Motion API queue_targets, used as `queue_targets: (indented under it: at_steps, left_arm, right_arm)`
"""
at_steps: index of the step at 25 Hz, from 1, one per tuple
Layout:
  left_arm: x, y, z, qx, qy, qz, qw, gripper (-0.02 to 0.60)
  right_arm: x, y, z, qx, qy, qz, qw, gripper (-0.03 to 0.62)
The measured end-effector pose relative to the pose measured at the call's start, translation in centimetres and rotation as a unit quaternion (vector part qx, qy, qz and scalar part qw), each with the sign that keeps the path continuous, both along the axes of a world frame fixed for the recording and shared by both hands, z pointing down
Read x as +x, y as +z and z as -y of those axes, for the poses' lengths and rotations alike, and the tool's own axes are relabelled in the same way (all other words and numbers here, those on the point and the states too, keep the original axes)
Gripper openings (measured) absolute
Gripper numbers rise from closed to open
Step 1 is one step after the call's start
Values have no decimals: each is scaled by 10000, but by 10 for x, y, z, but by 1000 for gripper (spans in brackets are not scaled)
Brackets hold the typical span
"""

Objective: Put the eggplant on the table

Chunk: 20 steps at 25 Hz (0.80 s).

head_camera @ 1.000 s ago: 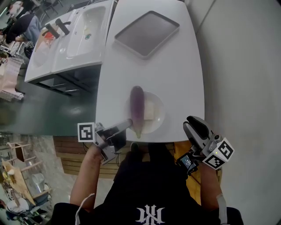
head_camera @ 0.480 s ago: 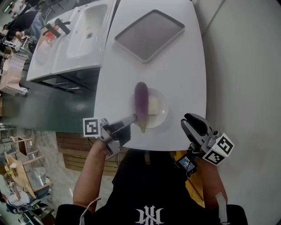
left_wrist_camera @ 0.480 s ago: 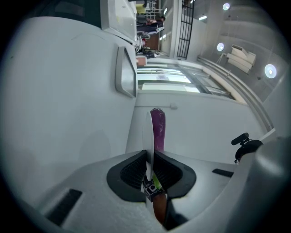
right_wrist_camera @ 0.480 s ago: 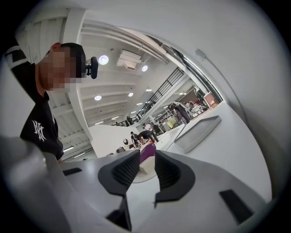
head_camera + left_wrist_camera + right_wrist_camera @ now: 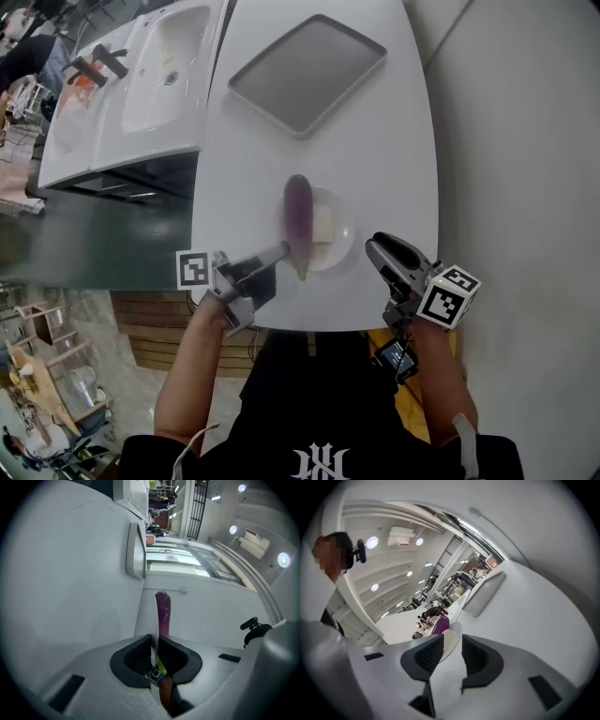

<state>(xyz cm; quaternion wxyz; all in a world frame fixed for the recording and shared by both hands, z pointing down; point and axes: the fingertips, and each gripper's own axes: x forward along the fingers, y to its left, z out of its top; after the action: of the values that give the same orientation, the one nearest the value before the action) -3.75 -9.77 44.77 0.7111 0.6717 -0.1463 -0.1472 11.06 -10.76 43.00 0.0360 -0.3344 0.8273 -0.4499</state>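
A long purple eggplant [image 5: 298,220] lies on a small white plate [image 5: 341,236] near the front of the white table [image 5: 394,141]. Beside it on the plate is a pale square piece [image 5: 324,223]. My left gripper [image 5: 284,251] is shut on the plate's near-left rim. In the left gripper view that rim [image 5: 156,616] stands thin between the jaws [image 5: 154,645], with the eggplant [image 5: 163,613] beyond. My right gripper [image 5: 374,247] is at the plate's right side, its jaws opening. The plate's edge [image 5: 451,638] sits at the gap [image 5: 452,648], untouched; the eggplant [image 5: 439,624] shows behind.
A grey rectangular tray [image 5: 307,70] lies at the far end of the table. A white double sink unit [image 5: 141,80] stands to the left across a gap. The table's front edge [image 5: 309,328] is just behind both grippers. People and furniture are far off.
My right gripper has come in from the table's front-right corner to the plate's right rim. The left gripper, still on the rim, has moved the plate and eggplant farther in from the front edge.
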Motion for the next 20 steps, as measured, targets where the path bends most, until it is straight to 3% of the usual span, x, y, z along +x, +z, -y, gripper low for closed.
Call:
queue_targets:
  at_steps: [3,5,9,14,20]
  left_arm:
    - [-1,3,5,9,30,-48,10000,28]
    - [1,6,7,35,59,-94,9999,28]
    - [8,5,6,31,125,-107,9999,28]
    - [9,16,6,-31,179,-12,9998,28]
    - [9,33,10,-162,215,87,9996,28]
  right_arm:
    - [-10,25,2,-957,-28,586,9937,97]
    - [-17,33,7,-1243,-39,853,9886,97]
    - [-23,33,12,-1440,15,1052,9840,96]
    - [-25,44,15,-1553,34,782,9848,43]
    - [-23,61,19,-1807,99,674,9812,31]
